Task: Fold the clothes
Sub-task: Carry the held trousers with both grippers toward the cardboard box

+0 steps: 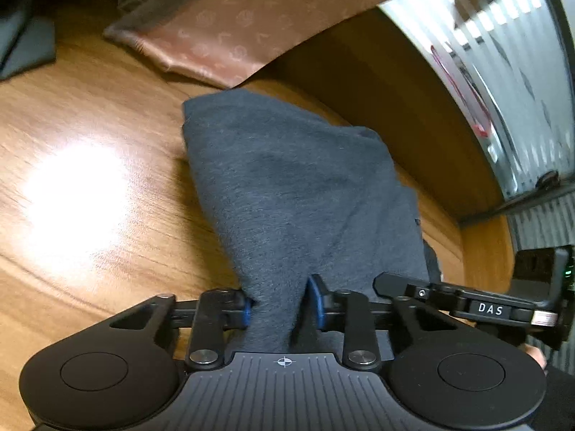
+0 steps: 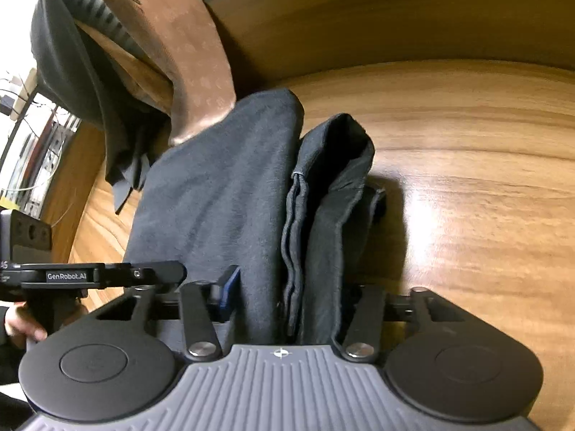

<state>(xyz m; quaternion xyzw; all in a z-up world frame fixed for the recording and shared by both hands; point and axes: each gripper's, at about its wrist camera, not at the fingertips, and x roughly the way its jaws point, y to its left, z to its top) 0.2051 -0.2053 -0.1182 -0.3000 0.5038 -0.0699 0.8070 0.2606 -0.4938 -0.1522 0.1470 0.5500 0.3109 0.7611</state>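
Gripping one dark grey garment (image 1: 287,186), left gripper (image 1: 284,305) and right gripper (image 2: 287,298) are each clamped on bunched cloth at frame centre, above the wooden table (image 1: 90,215). Judged mid-fold; lay it flat next.

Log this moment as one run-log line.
task: fold clothes | left gripper: shut on dark grey garment | right gripper: shut on dark grey garment | surface: wooden table | nearby: brown patterned cloth

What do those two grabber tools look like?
Both are black. The left gripper and right gripper each have blue finger pads, two round discs, a grey ribbed plate with a white crosshair, and silver bolts. White labels read "DAS" and "GenRobot.AI". A dark sleeve shows.
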